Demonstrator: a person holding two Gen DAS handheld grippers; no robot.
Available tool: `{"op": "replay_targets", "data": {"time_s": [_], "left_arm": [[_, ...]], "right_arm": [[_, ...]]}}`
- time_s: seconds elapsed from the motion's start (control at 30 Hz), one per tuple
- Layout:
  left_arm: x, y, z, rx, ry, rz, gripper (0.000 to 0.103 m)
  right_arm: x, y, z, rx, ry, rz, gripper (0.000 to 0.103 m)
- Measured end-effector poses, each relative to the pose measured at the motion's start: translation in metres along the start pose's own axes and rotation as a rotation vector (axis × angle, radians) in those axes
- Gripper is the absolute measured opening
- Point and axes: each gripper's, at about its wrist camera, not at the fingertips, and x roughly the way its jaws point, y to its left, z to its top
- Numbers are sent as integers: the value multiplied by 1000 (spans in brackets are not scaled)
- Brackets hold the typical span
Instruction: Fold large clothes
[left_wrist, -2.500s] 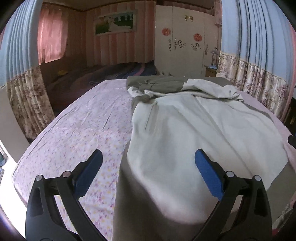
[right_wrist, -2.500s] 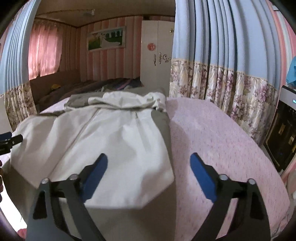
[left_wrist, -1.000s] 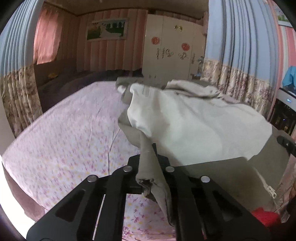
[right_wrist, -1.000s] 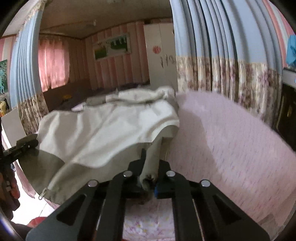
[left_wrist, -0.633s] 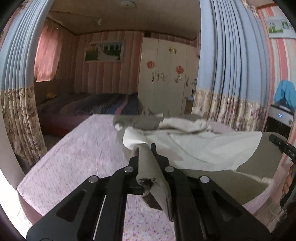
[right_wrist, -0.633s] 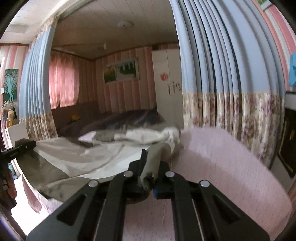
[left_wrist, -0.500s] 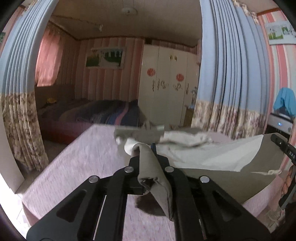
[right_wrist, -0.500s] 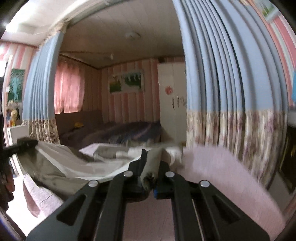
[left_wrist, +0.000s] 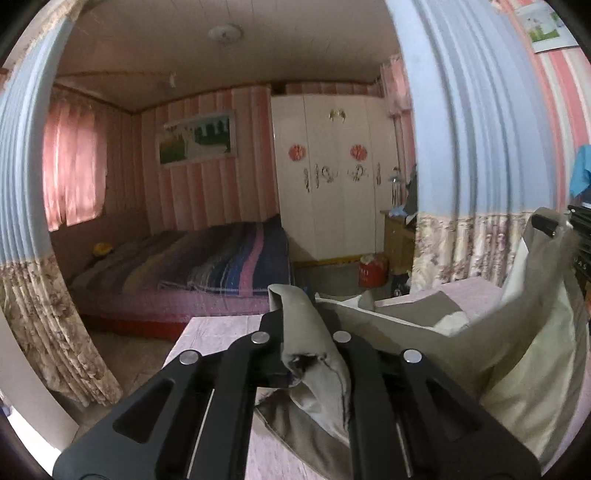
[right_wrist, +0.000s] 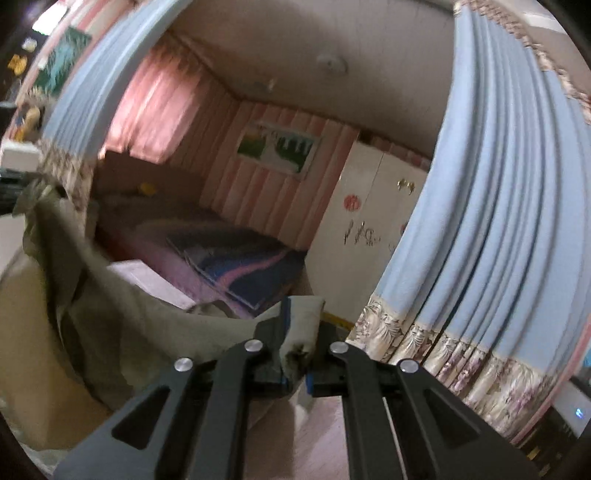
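Left gripper (left_wrist: 301, 325) is pressed together on a bunched fold of the olive-and-cream garment (left_wrist: 491, 354), cloth standing up between its jaws. Right gripper (right_wrist: 299, 332) likewise pinches a bunched corner of the same garment (right_wrist: 110, 332). Garment hangs raised between the two grippers, sagging in the middle above the pink floral bedsheet (left_wrist: 218, 328); its far part lies on the sheet. Beyond stand a second bed with a striped blanket (left_wrist: 221, 262), a white wardrobe (left_wrist: 332, 184) and blue curtains (right_wrist: 498, 203).
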Motion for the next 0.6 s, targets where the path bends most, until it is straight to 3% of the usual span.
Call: {"op": "replay_targets", "data": {"time_s": [0.1, 0.2, 0.33, 0.4, 0.6], "left_arm": [[70, 9, 12, 45, 84, 64, 9], [128, 18, 12, 36, 170, 39, 10], [212, 19, 2, 73, 281, 60, 10], [251, 26, -5, 37, 349, 36, 10], [326, 25, -41, 29, 474, 12, 10]], "right_arm": [[58, -8, 6, -25, 79, -28, 5], [116, -12, 2, -23, 171, -6, 5], [191, -8, -11, -48, 293, -14, 5], [233, -12, -21, -8, 380, 15, 5], [310, -10, -69, 38, 537, 62, 7]]}}
